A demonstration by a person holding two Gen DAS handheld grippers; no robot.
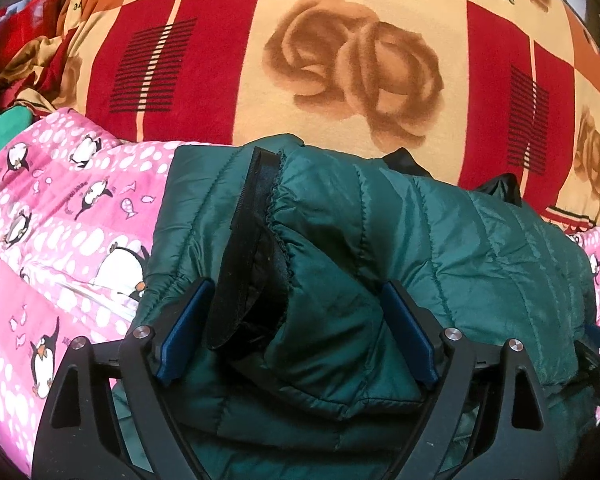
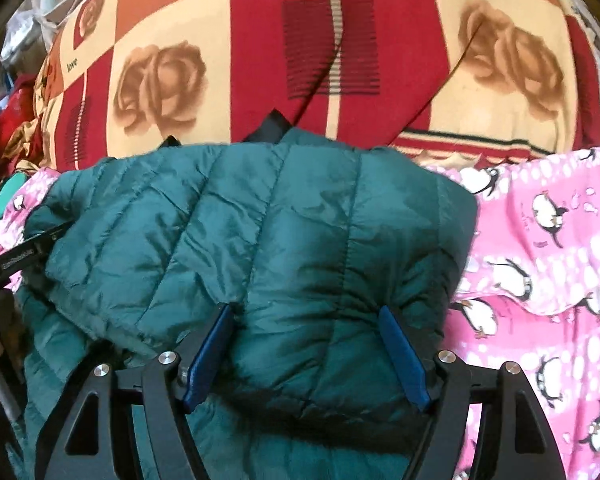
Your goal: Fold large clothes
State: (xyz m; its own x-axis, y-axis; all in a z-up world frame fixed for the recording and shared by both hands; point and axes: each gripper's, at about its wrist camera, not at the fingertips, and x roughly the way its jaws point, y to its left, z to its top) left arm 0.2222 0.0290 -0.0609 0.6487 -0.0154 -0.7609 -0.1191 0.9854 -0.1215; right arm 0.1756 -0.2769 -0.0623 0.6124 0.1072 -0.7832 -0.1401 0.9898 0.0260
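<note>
Pink penguin sheet [image 1: 60, 216] under green puffer jacket [image 1: 380, 240], rose blanket [image 1: 340, 60] behind, left claw [image 1: 296, 304] & right claw [image 2: 306, 330] both wide astride jacket folds

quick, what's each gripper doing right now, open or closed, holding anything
Left gripper: jaws wide apart around a bunched fold of the green puffer jacket; a clamped grip cannot be told.
Right gripper: the same, fingers spread around the jacket's padded edge.

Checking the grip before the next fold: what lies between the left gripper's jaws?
In the left wrist view, the left gripper has its jaws spread around a bunched fold of the green puffer jacket, including its black zipper edge.
</note>
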